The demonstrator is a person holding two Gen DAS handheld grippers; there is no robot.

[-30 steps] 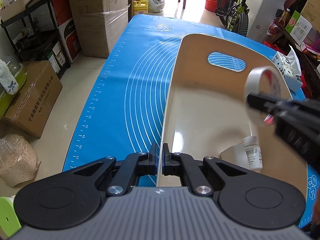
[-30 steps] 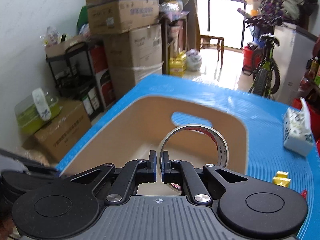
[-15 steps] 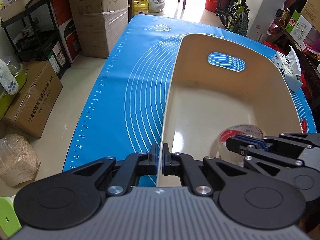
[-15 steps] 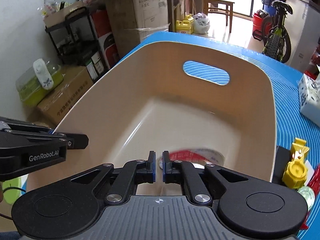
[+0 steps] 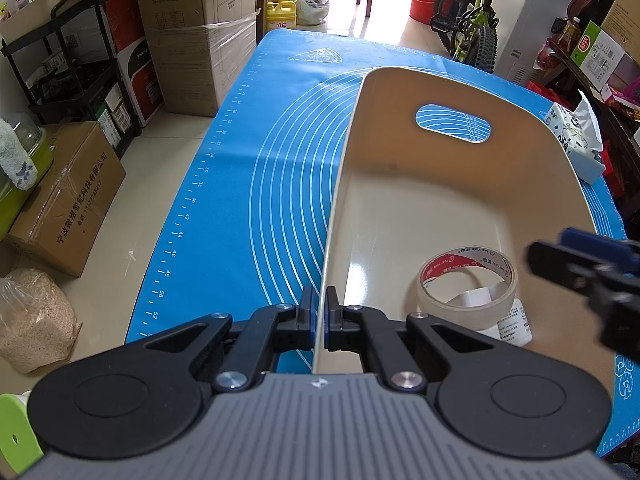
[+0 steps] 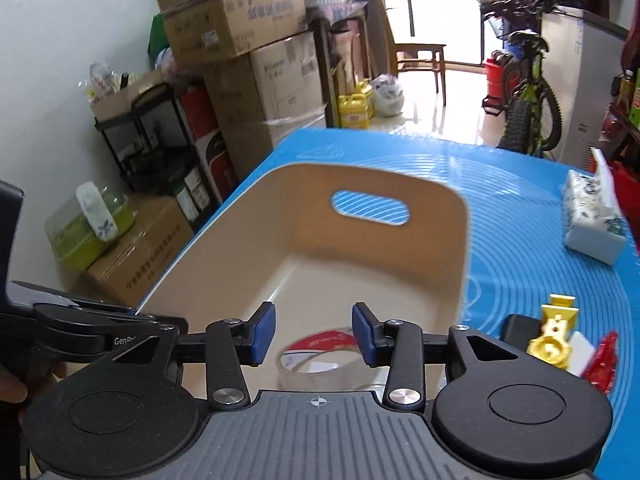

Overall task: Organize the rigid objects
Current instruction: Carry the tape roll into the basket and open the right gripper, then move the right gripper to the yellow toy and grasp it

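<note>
Tape (image 5: 467, 284) with red print lies in the tub (image 5: 460, 184); left gripper (image 5: 319, 312) pinches its rim; right gripper (image 6: 314, 338), marked "GenRo…", is opening, empty.

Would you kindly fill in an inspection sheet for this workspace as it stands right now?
Surface: blue mat with white measuring rings covers the table.
Job's things: tape roll lies flat inside the beige bin, over a small white bottle.
Clutter: tissue pack, yellow toy and a red item on the mat beside the bin.
Grippers: left hand-held gripper pinches the bin's near wall; right hand-held gripper is opening above the tape, nothing between its fingers.
Cables: nothing seen.
Surroundings: stacked cardboard boxes, black shelf rack, bicycle.
</note>
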